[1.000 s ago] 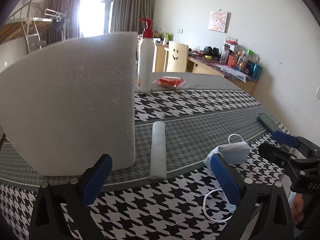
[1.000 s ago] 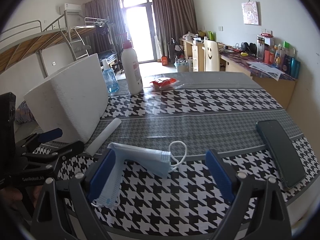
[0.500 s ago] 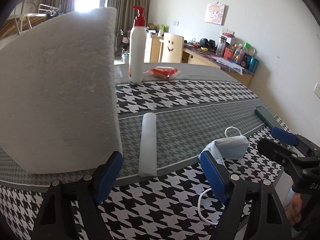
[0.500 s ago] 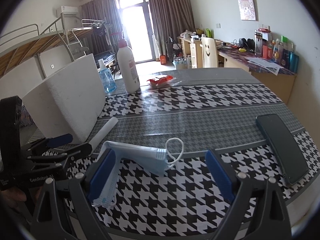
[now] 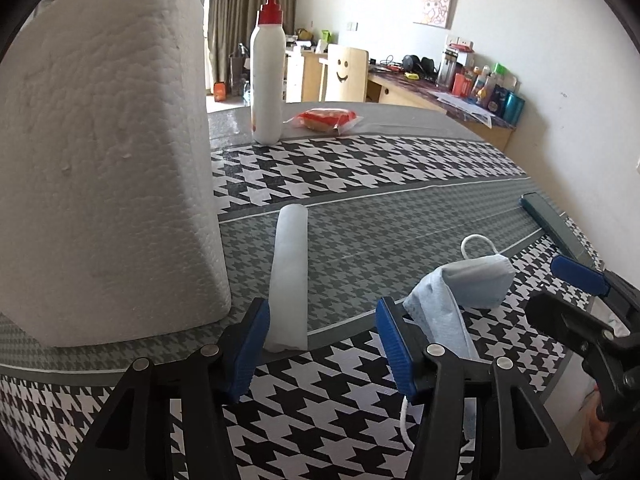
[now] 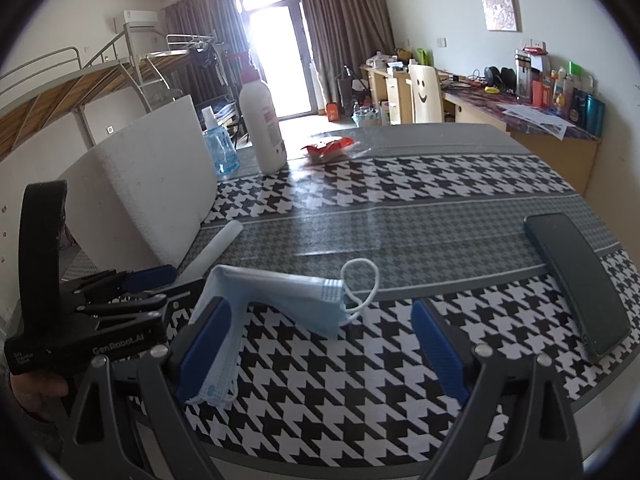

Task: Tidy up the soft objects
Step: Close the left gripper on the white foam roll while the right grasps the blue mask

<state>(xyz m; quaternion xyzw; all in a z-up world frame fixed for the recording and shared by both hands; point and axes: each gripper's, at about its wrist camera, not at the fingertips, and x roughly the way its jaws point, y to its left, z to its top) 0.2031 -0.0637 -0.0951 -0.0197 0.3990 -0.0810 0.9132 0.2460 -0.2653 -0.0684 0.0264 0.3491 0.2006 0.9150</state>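
Observation:
A white foam roll (image 5: pixel 289 272) lies lengthwise on the houndstooth tablecloth (image 5: pixel 360 184). Its near end sits between the blue pads of my left gripper (image 5: pixel 320 344), close against the left pad and clear of the right one. The jaws are closing, with no grip on the roll. A light blue face mask (image 5: pixel 460 284) lies crumpled just right of that gripper. In the right wrist view the mask (image 6: pixel 280 300) lies ahead of my open right gripper (image 6: pixel 320 352), whose left finger overlaps the mask's near edge. A large white foam block (image 5: pixel 104 160) stands at the left.
A dark phone (image 6: pixel 580 280) lies near the table's right edge. A white pump bottle (image 5: pixel 266 80), a blue sanitizer bottle (image 6: pixel 218 148) and a red snack packet (image 5: pixel 326 118) stand at the far side. My right gripper (image 5: pixel 560 292) shows at the left wrist view's right edge.
My left gripper has moved forward and down to the roll's near end, and its jaws have narrowed around it. The right gripper and the mask have barely moved.

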